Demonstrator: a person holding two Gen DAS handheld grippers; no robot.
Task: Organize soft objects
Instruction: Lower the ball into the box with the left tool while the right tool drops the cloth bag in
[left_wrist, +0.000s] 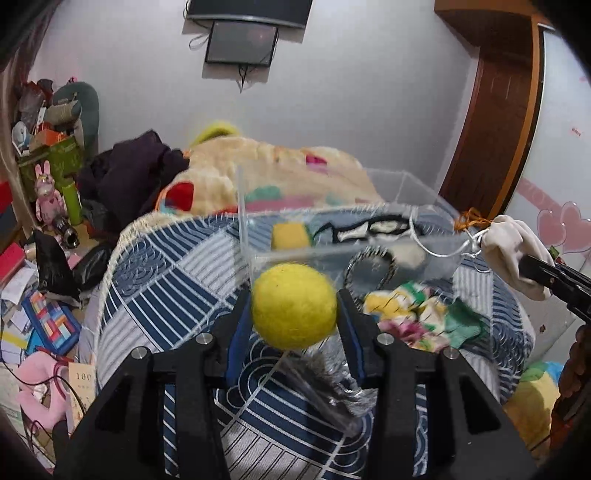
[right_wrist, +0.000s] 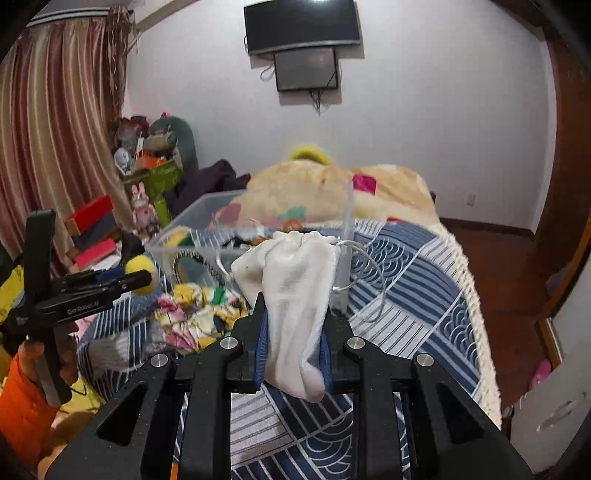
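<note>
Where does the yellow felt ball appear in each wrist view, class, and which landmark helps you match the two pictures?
Left wrist: yellow felt ball centre, gripped between the left gripper's fingers.
Right wrist: ball far left, mid-height, in that gripper.
Shared landmark: clear plastic bin.

yellow ball (left_wrist: 294, 305); white pouch (right_wrist: 295, 291) at its 3 o'clock; navy, grey and white patterned bedspread (left_wrist: 166, 280); clear box (left_wrist: 402, 192); floral cloth (left_wrist: 417, 314); striped curtain (right_wrist: 55, 122).

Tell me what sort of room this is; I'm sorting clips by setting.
Most likely a lived-in bedroom. A bed under a blue patterned cover fills the middle, a fleecy blanket lies heaped on it, striped curtains hang at the left, and a screen is mounted on the wall.
</note>
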